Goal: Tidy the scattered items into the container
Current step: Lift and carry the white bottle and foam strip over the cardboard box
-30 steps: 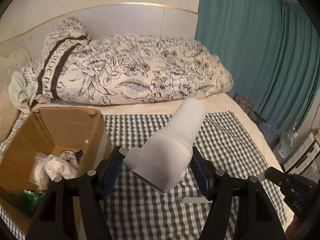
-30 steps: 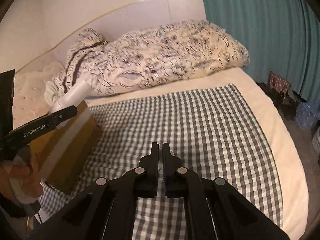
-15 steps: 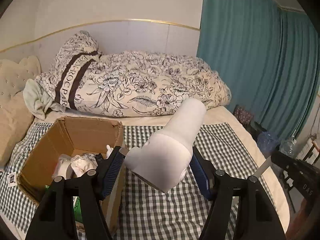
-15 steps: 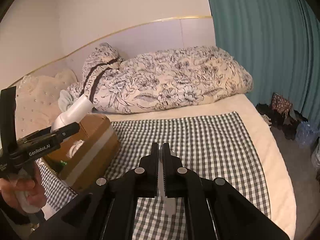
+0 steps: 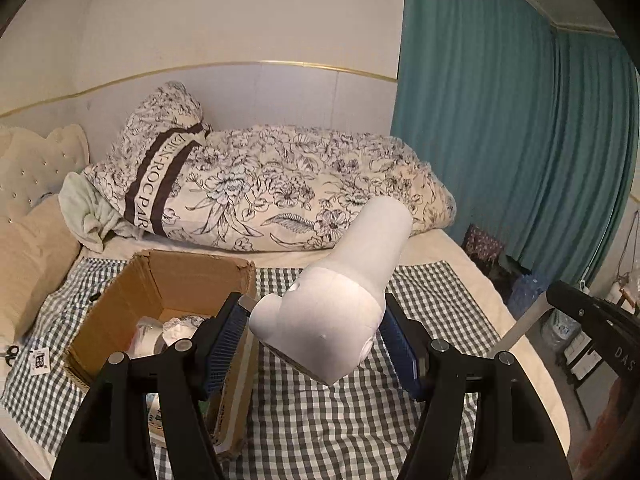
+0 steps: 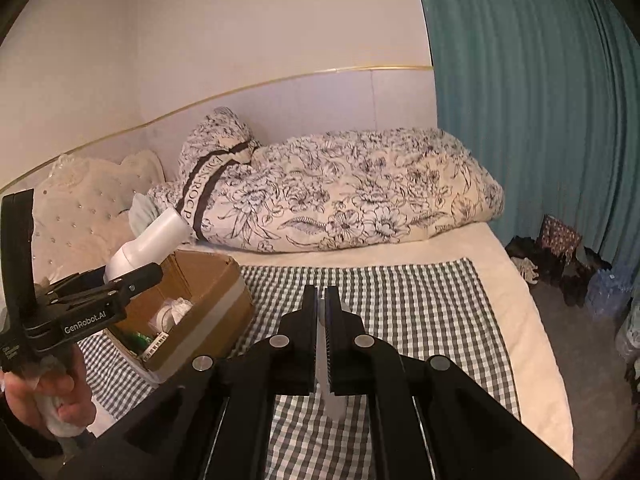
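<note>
Cardboard box point(image 5: 168, 292) sits open on the checked blanket point(image 5: 432, 304) at about nine o'clock of the left gripper point(image 5: 316, 336), already holding a roll of tape and other small items. Over the last second both grippers have risen, so the box, earlier only partly seen, now shows whole below. The left fingers point(image 5: 226, 334) grasp a white bottle point(image 5: 344, 292), neck pointing toward one o'clock, carried beside the box rather than over it. The right gripper point(image 6: 321, 304) is clenched on a thin white flat piece point(image 6: 334, 402), too slim to identify. Judging from this, both items are lifted for transport; neither is released yet.
</note>
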